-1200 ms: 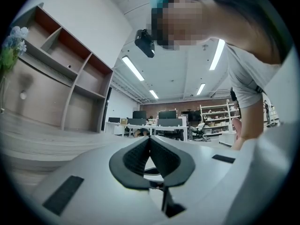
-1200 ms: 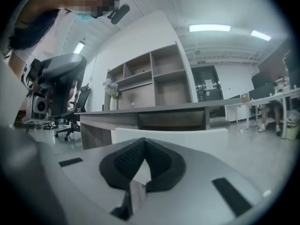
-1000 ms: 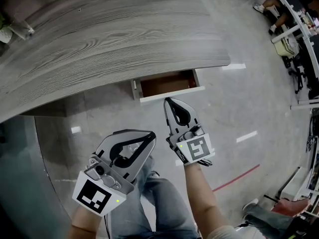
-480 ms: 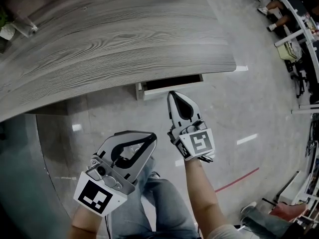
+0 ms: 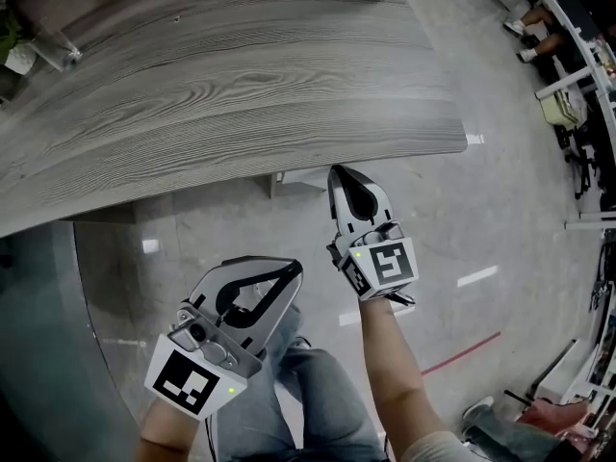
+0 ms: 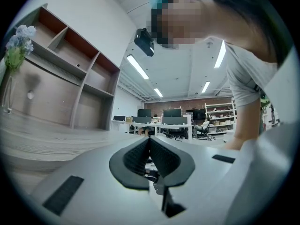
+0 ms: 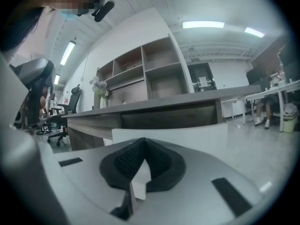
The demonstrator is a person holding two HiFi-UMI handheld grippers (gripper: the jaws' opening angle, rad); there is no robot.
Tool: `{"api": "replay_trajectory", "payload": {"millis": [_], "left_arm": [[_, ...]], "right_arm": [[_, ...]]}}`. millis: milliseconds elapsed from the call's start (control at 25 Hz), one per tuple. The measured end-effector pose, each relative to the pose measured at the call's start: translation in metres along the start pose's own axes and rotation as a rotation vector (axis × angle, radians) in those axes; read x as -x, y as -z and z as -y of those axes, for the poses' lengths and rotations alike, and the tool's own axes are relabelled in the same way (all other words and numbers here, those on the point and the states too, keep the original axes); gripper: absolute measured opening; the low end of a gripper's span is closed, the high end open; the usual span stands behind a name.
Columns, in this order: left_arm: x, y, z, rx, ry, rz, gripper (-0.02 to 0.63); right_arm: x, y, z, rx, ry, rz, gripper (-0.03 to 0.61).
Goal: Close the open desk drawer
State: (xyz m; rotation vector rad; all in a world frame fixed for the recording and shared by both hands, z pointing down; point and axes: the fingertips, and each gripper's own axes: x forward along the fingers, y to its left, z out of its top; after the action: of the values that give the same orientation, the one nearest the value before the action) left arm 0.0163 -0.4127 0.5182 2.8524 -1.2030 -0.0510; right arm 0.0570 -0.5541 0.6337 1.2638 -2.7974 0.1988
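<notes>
The grey wood desk (image 5: 221, 94) fills the upper head view. Under its front edge only a thin strip of the white drawer front (image 5: 300, 178) shows; the drawer is almost wholly in. My right gripper (image 5: 334, 171) is shut, its tip against that front. In the right gripper view the white drawer front (image 7: 187, 134) stands right behind the shut right gripper (image 7: 143, 140), below the desk top (image 7: 154, 104). My left gripper (image 5: 294, 264) is shut on nothing, held low and back from the desk; the left gripper (image 6: 150, 138) points over the desk top.
A vase of flowers (image 5: 14, 51) stands at the desk's far left, and a shelf unit (image 7: 140, 69) at its back. Polished floor with a red line (image 5: 462, 349) lies to the right. Office desks and chairs (image 5: 568, 104) stand far right. The person's legs (image 5: 289, 402) are below.
The drawer has slid from open, with its brown inside showing, to almost fully under the desk. My right gripper moved forward with it. The left gripper stayed put.
</notes>
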Motion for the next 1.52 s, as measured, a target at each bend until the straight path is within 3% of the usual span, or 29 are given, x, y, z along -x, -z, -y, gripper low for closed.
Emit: {"api": "replay_trajectory", "payload": {"millis": [480, 720, 1040, 1520], "left_arm": [[0.009, -0.005, -0.005, -0.007, -0.025, 0.002, 0.011], [0.014, -0.027, 0.006, -0.018, -0.023, -0.009, 0.011], [0.016, -0.09, 0.039, -0.033, 0.002, -0.02, 0.011], [0.016, -0.18, 0.092, -0.076, 0.055, -0.023, 0.011]], "right_arm": [[-0.01, -0.001, 0.004, 0.008, 0.008, -0.007, 0.008], [0.019, -0.017, -0.019, 0.004, -0.016, -0.03, 0.008], [0.083, -0.105, -0.053, 0.003, -0.041, 0.01, 0.008], [0.189, -0.261, -0.109, 0.096, -0.093, 0.079, 0.008]]}}
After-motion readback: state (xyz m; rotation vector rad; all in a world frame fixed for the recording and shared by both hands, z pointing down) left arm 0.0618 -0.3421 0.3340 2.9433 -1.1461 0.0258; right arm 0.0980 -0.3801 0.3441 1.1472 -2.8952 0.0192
